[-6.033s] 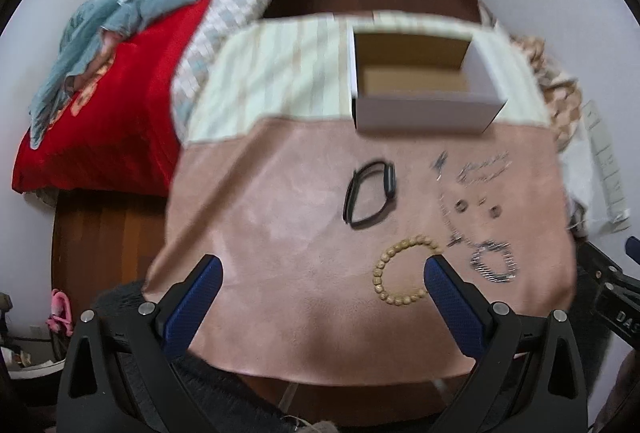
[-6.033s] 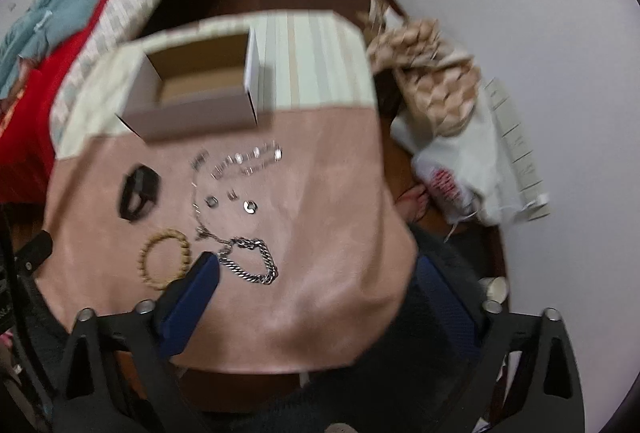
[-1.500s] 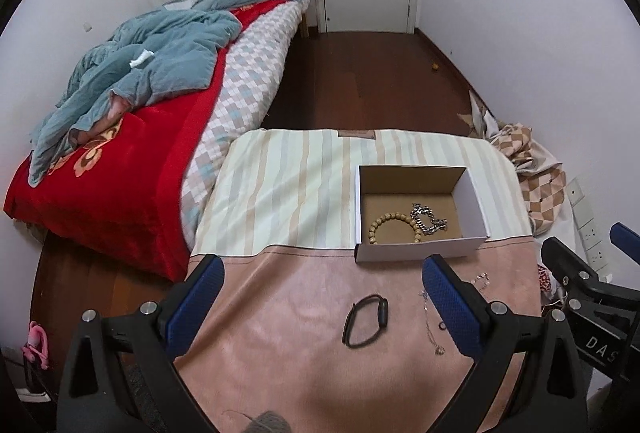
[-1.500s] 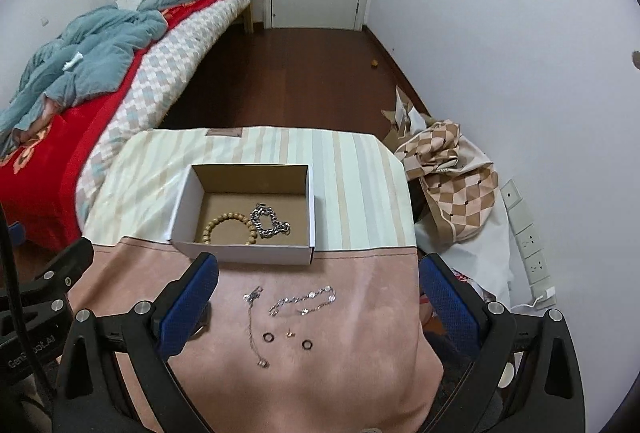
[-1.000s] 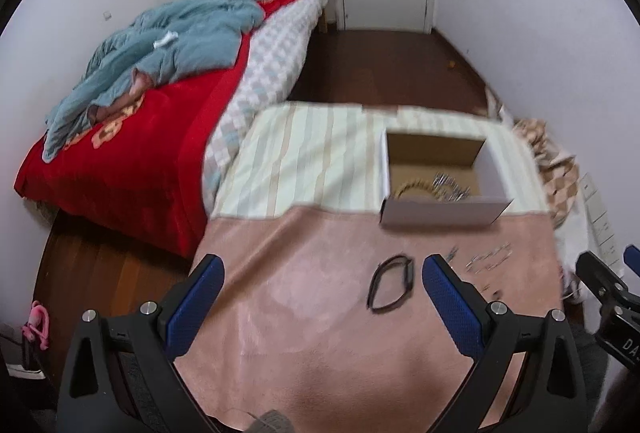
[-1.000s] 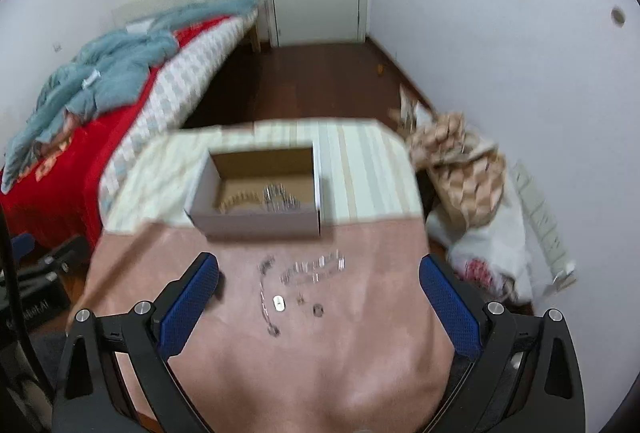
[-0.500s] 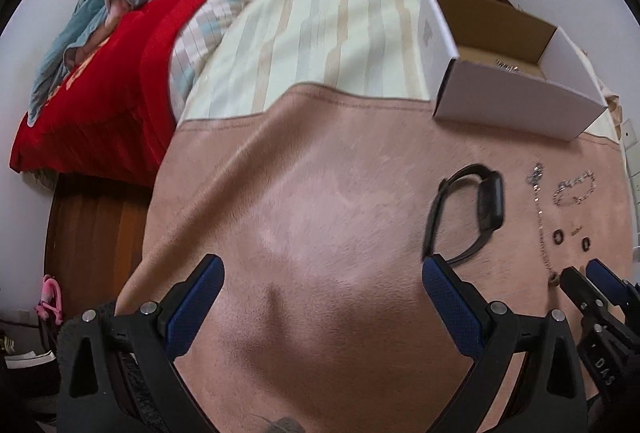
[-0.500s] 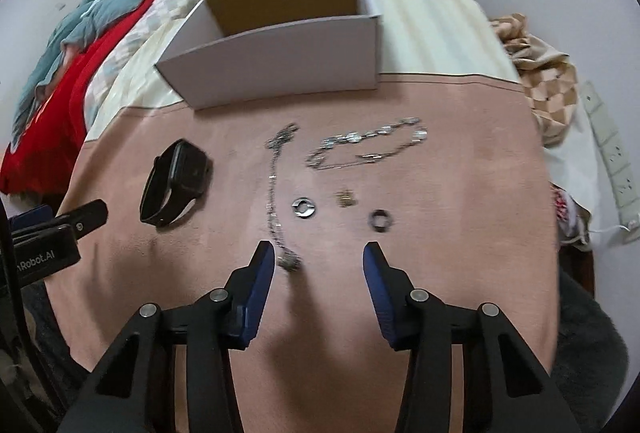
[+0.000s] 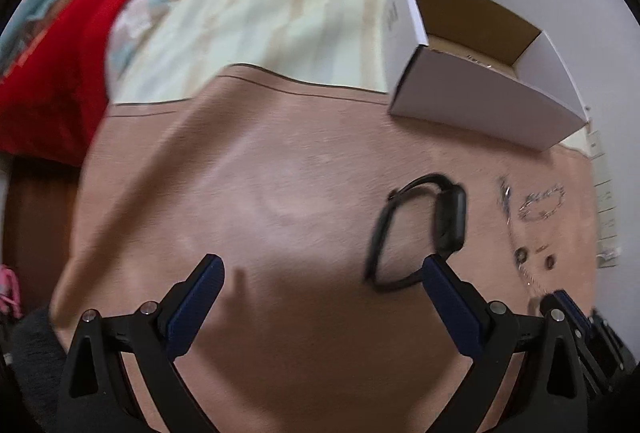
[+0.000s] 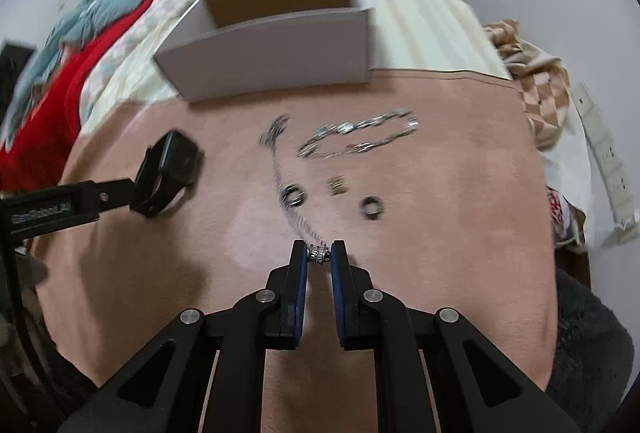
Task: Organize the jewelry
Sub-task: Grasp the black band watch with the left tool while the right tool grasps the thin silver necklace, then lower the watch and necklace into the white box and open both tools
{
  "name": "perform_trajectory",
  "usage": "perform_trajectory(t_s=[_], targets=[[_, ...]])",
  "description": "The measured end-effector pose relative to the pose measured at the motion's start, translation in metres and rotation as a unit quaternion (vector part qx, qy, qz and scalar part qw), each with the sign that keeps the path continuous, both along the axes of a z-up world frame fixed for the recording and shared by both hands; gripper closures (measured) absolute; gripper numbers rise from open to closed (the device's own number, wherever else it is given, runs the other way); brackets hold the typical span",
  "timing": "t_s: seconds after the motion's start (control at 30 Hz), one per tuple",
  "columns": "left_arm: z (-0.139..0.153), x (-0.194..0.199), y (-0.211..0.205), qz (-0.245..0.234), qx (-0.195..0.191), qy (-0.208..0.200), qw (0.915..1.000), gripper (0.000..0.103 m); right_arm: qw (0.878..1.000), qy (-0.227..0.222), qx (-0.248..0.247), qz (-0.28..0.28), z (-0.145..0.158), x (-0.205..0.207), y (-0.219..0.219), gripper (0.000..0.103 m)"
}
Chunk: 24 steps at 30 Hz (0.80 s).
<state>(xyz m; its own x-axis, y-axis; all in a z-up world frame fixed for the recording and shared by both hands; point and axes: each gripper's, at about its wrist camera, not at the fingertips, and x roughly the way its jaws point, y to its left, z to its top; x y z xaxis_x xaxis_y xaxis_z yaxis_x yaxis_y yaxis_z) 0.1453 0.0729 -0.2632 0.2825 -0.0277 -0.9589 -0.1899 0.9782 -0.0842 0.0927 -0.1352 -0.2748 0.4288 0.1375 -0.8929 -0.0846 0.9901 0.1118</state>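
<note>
My right gripper (image 10: 319,254) is low over the pinkish cloth (image 10: 440,193), its jaws closing, and the pads press on the bead at the near end of a thin silver chain (image 10: 280,169). Beyond it lie two rings (image 10: 294,195), a small gold piece (image 10: 336,185) and a silver link bracelet (image 10: 356,137). My left gripper (image 9: 320,273) stands wide open with nothing between its fingers. Its right finger (image 9: 440,277) is at the near end of a black watch band (image 9: 448,217).
An open white box (image 9: 480,105) stands behind the jewelry on striped cloth (image 9: 280,13). A bed with a red blanket (image 9: 48,73) runs along the left. A checkered bag (image 10: 536,93) and a power strip (image 10: 608,153) lie right of the table.
Both grippers have come down close to the cloth. The right jaws went from wide open to closed on the chain's end bead. The left jaws stayed open.
</note>
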Motion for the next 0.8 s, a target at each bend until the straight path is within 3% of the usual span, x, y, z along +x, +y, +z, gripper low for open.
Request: perform_trajectory(t_s=[0.03, 0.1, 0.13, 0.17, 0.2, 0.23, 0.27, 0.5, 0.8], targets=[[-0.004, 0.003, -0.002, -0.002, -0.004, 0.004, 1.0, 0.007, 1.0, -0.001, 0.003, -0.004, 0.004, 0.001, -0.004, 0.091], [-0.011, 0.009, -0.005, -0.011, -0.009, 0.013, 0.9998, 0.034, 1.0, -0.007, 0.008, -0.012, 0.014, 0.001, -0.011, 0.091], [-0.012, 0.011, -0.008, -0.017, 0.002, 0.011, 0.9998, 0.034, 1.0, -0.008, 0.01, -0.013, 0.017, 0.002, -0.015, 0.091], [-0.011, 0.012, -0.013, -0.03, 0.01, 0.001, 0.9995, 0.046, 1.0, -0.01, 0.013, -0.015, 0.022, 0.002, -0.017, 0.091], [-0.01, 0.013, -0.017, -0.039, 0.02, -0.003, 0.999, 0.066, 1.0, -0.009, 0.016, -0.015, 0.025, 0.003, -0.018, 0.091], [-0.008, 0.014, -0.021, -0.048, 0.026, -0.007, 0.9985, 0.077, 1.0, -0.009, 0.018, -0.015, 0.028, 0.004, -0.02, 0.091], [-0.007, 0.015, -0.024, -0.056, 0.018, -0.008, 0.9983, 0.097, 1.0, -0.009, 0.022, -0.017, 0.03, 0.005, -0.021, 0.091], [0.014, 0.011, -0.028, -0.066, 0.001, -0.032, 0.9973, 0.099, 0.998, -0.009, 0.058, -0.017, 0.05, 0.015, -0.02, 0.091], [0.077, 0.018, -0.02, -0.08, -0.014, -0.086, 0.993, 0.099, 0.994, -0.055, 0.091, 0.002, 0.115, 0.041, -0.02, 0.091]])
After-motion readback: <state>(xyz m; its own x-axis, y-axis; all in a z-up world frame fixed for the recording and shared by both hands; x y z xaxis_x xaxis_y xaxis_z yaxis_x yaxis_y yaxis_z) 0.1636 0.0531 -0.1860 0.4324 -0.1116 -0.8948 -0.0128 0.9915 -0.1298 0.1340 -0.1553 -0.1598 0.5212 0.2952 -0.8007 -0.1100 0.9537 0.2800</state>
